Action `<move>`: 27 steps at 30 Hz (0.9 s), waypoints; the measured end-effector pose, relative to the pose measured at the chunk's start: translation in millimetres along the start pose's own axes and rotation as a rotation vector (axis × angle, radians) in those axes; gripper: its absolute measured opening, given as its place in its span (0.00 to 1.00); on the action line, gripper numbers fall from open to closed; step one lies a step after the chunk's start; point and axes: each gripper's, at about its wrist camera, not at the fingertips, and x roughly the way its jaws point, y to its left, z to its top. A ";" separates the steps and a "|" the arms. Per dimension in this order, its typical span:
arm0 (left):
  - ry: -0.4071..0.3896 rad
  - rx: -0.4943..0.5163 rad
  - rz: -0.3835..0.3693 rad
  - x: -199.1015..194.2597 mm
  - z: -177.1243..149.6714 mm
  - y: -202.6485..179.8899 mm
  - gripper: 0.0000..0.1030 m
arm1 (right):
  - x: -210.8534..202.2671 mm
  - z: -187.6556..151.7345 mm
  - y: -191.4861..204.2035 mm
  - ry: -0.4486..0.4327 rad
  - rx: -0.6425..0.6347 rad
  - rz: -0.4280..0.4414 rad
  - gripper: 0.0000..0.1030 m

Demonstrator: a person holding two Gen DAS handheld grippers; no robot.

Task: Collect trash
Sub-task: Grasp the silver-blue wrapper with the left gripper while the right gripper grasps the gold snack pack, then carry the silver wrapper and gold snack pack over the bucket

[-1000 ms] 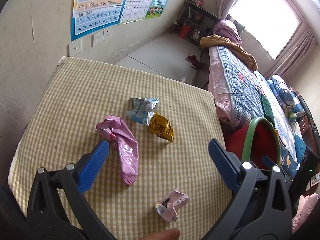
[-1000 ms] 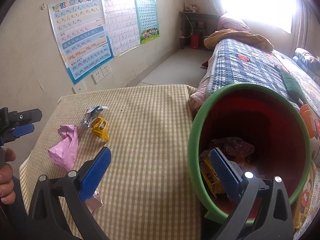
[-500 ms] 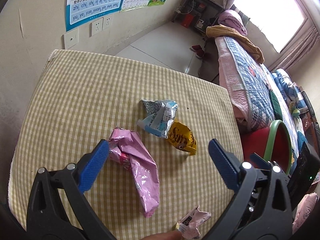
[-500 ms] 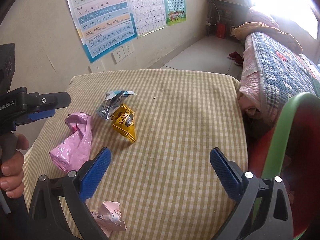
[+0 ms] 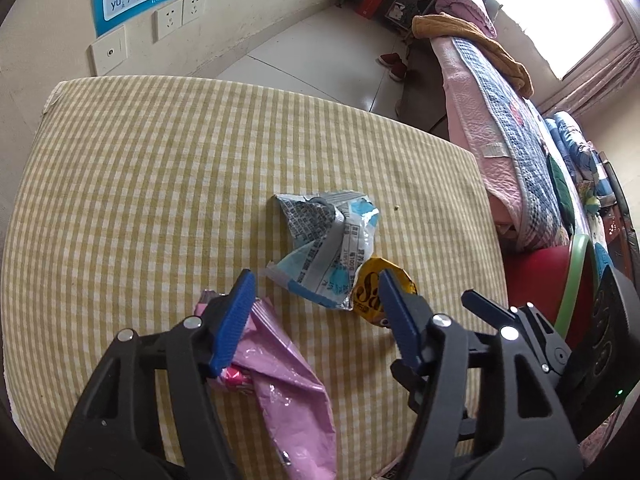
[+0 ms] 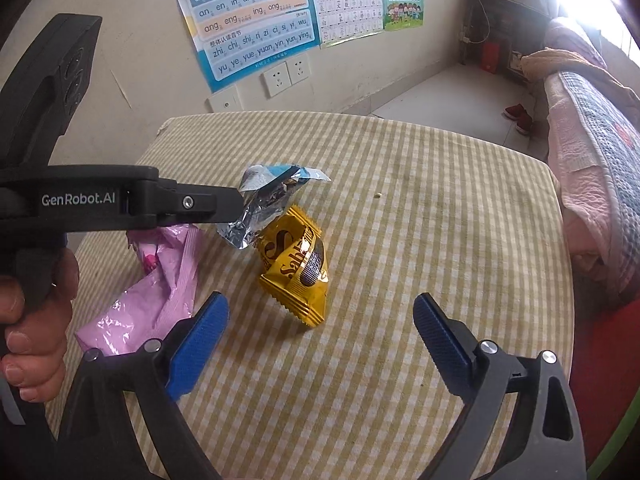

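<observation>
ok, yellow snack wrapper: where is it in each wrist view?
Left wrist: yellow wrapper right of centre, partly behind the left gripper's right finger.
Right wrist: centre, fully visible beyond the open right gripper.
Shared landmark: silver-blue wrapper touching it on the far side.

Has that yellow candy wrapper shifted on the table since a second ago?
No. The yellow wrapper lies against the silver-blue wrapper as before; only the cameras came closer.

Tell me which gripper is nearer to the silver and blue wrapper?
Left. The left gripper has its closing fingers right at the silver and blue wrapper. The right gripper sits farther back, facing the yellow wrapper.
</observation>
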 end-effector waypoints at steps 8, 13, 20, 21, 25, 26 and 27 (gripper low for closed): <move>0.032 0.041 -0.013 13.5 5.9 -8.8 0.38 | 16.6 9.6 2.5 0.014 -0.003 0.027 0.62; 0.041 0.058 -0.018 14.9 7.2 -11.5 0.21 | 18.0 11.5 4.7 0.016 -0.014 0.030 0.34; 0.031 0.044 -0.043 8.3 5.9 -10.5 0.00 | 7.1 8.7 -0.9 0.002 0.005 0.029 0.33; 0.030 0.043 -0.043 6.6 5.0 -10.3 0.00 | 4.4 8.7 -1.6 -0.001 0.006 0.027 0.33; 0.019 0.035 -0.041 -3.2 0.1 -8.8 0.00 | -7.6 8.1 -2.9 -0.018 0.013 0.021 0.33; 0.015 0.034 -0.041 -6.5 -0.9 -9.5 0.00 | -11.1 8.0 -3.0 -0.022 0.014 0.020 0.33; 0.011 0.033 -0.043 -10.1 -2.0 -10.2 0.00 | -14.8 8.0 -3.2 -0.027 0.017 0.020 0.33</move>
